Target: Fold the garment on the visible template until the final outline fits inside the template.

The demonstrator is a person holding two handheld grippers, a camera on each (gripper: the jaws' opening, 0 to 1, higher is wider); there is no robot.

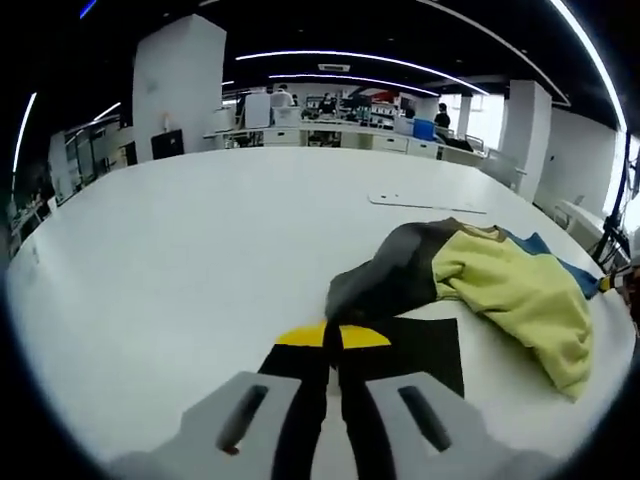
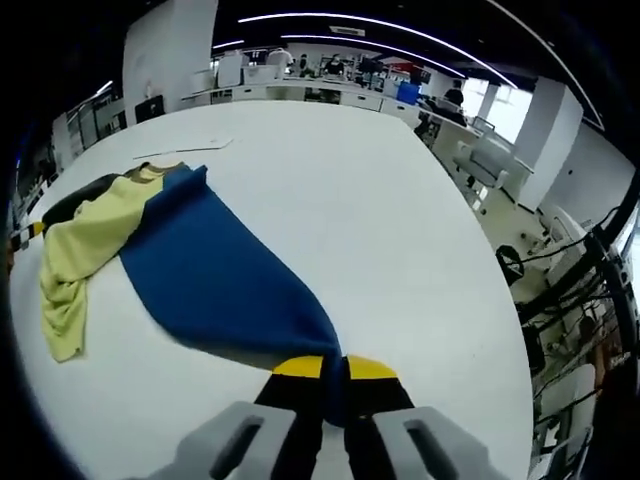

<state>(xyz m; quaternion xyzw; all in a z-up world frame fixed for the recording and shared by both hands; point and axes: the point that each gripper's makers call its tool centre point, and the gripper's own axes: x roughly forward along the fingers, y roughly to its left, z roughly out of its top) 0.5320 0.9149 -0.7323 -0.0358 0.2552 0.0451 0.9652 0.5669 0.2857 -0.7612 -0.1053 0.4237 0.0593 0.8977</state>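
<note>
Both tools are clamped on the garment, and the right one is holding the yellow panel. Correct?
Not quite. In the right gripper view, the right tool is shut on the blue panel of the yellow, blue and dark grey fabric garment, not the yellow one. The left tool grips its dark grey part.

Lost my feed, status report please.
Left gripper shut on garment's grey end. Right gripper shut on blue end. Garment bunched on table.

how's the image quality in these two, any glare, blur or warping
Left gripper view: fisheye bends the white table edge and ceiling light strips; the garment is sharp, with a soft shadow beneath. Right gripper view: same warping, even overhead light, no harsh glare; the garment's blue panel is crisp.
</note>
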